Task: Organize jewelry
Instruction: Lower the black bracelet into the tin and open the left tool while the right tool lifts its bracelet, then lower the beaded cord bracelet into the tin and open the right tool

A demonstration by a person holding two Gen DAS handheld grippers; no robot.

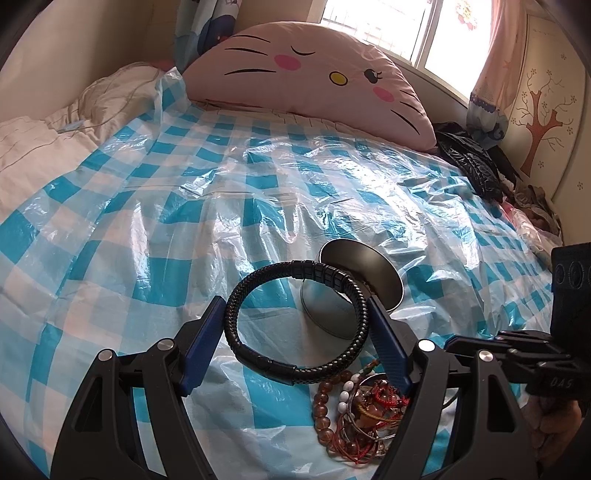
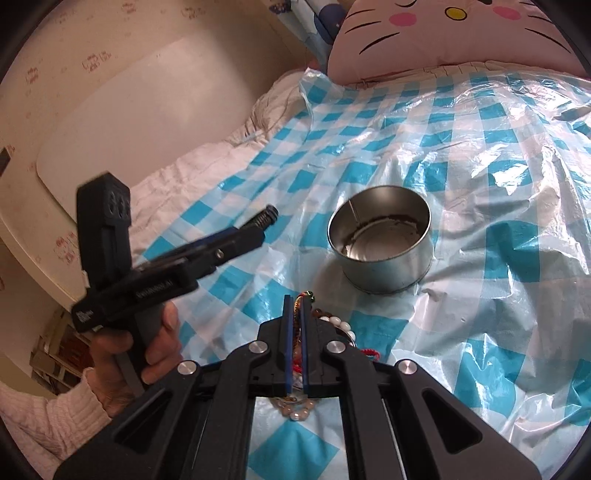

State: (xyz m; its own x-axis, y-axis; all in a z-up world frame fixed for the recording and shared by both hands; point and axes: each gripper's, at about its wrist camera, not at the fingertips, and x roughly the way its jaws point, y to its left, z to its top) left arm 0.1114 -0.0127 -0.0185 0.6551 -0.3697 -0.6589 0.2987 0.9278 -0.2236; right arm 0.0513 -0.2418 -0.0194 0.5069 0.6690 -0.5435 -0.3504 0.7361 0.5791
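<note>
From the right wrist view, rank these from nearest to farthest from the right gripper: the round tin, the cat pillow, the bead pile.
1. Bead pile: right beside the right gripper, just to its right.
2. Round tin: ahead, on the checked sheet.
3. Cat pillow: far end of the bed.

Checked sheet [image 2: 498, 221] open right of tin [image 2: 380, 236]; left gripper [image 2: 258, 225] crowds tin's left approach.

The bracelet pile [image 2: 334, 325] lies mostly hidden behind the right claw [image 2: 296, 306] (cord between its pads).
</note>
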